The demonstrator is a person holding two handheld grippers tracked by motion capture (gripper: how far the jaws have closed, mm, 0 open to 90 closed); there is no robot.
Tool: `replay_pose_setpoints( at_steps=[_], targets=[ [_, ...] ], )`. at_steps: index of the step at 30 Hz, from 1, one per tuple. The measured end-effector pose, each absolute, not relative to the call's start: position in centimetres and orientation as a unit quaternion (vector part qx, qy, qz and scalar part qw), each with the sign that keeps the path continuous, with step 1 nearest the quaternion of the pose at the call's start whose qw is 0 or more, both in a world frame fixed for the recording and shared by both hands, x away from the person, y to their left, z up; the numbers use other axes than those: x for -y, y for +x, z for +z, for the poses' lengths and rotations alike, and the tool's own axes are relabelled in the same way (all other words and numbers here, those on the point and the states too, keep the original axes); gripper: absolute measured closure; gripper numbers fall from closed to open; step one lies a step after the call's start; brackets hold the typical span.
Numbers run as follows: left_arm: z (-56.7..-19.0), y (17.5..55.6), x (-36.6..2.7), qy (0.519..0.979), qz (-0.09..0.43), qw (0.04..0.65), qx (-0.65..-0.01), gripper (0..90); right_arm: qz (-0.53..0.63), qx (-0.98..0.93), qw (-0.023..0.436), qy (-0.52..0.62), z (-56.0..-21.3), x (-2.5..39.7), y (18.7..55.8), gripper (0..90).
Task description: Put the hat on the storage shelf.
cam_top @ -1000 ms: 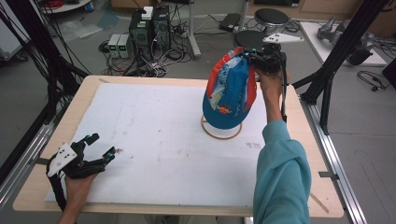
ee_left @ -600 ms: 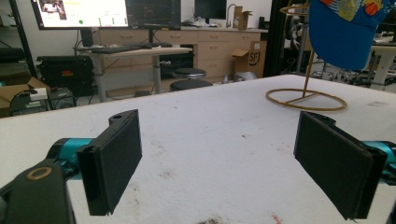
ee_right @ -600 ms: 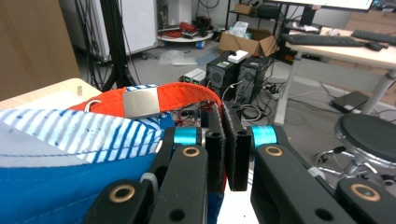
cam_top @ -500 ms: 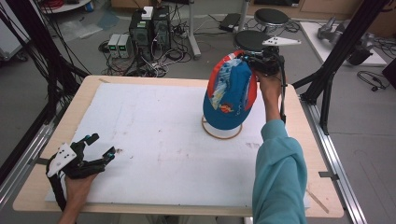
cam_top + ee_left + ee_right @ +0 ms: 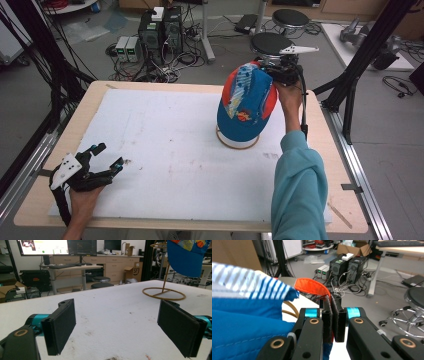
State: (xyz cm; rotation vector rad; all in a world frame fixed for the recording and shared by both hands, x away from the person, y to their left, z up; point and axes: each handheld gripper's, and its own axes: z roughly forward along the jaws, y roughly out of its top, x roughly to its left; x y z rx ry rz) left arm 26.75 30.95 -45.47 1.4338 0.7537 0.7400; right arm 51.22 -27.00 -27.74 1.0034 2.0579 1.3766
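Cap [image 5: 246,111] draped over a thin wire stand [image 5: 163,293] at the far right of the white surface [image 5: 165,155], its orange edge clamped between the right gripper [image 5: 333,319] jaws, so any sideways pull would likely tip the light stand; left gripper [image 5: 90,167] rests near-left, jaws apart and empty.

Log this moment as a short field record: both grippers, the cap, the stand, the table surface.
left gripper: open, fingers wide apart, nothing between them, low at the near left of the table
right gripper: shut on the cap's orange edge, at the far right
cap: blue, with orange trim and a striped panel, held over the stand
stand: gold wire, ring base on the sheet, upright rod rising under the cap
table surface: white sheet over a wooden top, with a few small dark specks
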Motion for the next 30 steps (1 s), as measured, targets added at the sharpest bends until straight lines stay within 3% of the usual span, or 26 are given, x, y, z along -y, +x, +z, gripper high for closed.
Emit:
replay_pose_setpoints(
  at_steps=[14, 30],
  targets=[
    [-45.5, 26.7, -30.9, 0.625, 0.323, 0.63, -0.329, 15.6, 0.515, -0.749, 0.173, 0.38, -29.7, 28.2, 52.0, 87.7],
    [-45.5, 26.7, -30.9, 0.625, 0.323, 0.63, -0.329, 15.6, 0.523, -0.751, 0.145, 0.376, -30.9, 28.7, 52.3, 87.9]
  ],
)
